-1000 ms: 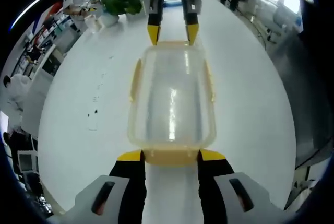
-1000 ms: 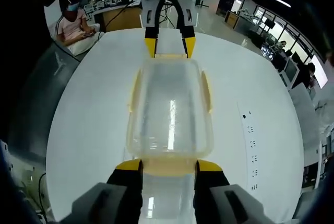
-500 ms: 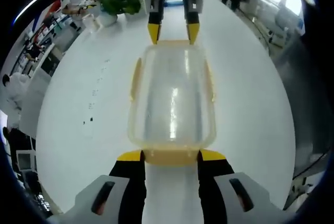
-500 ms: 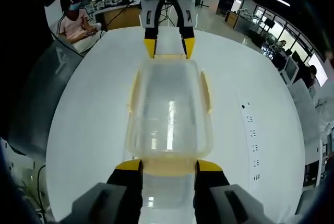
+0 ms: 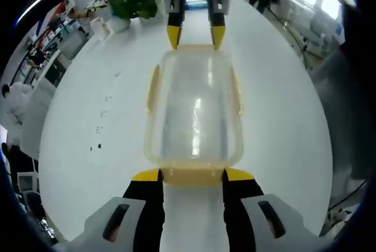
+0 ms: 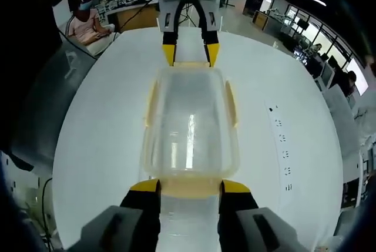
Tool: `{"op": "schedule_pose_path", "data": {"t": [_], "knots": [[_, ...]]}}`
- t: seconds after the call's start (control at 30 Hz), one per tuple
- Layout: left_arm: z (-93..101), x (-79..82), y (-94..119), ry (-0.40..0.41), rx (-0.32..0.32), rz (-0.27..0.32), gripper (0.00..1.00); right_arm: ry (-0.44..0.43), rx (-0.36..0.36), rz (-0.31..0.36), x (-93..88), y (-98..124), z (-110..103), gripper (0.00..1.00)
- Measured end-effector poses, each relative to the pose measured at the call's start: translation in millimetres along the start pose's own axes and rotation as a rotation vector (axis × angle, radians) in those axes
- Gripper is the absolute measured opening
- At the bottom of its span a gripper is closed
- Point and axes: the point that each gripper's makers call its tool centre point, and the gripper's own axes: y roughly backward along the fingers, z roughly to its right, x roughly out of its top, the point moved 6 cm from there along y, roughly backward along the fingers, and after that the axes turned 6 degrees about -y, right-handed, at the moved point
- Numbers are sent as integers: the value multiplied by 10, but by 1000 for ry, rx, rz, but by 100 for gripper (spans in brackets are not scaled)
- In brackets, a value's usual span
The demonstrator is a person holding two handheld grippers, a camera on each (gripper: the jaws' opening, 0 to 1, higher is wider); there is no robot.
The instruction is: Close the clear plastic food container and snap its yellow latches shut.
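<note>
Container (image 5: 194, 114), lid on, is pinched endwise between both part-open tools (image 5: 192, 174) (image 6: 189, 185), tips touching its yellow end latches (image 5: 192, 175).

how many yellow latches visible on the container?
4: one at each short end, by the left gripper and right gripper, and one on each long side of the container.

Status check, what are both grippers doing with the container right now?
Left gripper and right gripper at opposite short ends of the clear container, jaws straddling the yellow end latches. Lid on. White table around it, nothing blocking.
</note>
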Motion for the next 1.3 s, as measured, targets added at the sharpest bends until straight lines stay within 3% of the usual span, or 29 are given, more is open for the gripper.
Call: {"op": "schedule_pose_path", "data": {"t": [0.6, 1.03, 1.3], "knots": [[11, 345, -200, -15, -21, 22, 35, -35, 1, -24, -385, 155, -76, 35], [27, 612, -379, -11, -31, 41, 35, -45, -6, -87, -661, 241, -82, 35], [57, 602, -441, 1, -48, 33, 35, -38, 10, -113, -688, 186, -94, 36]]}}
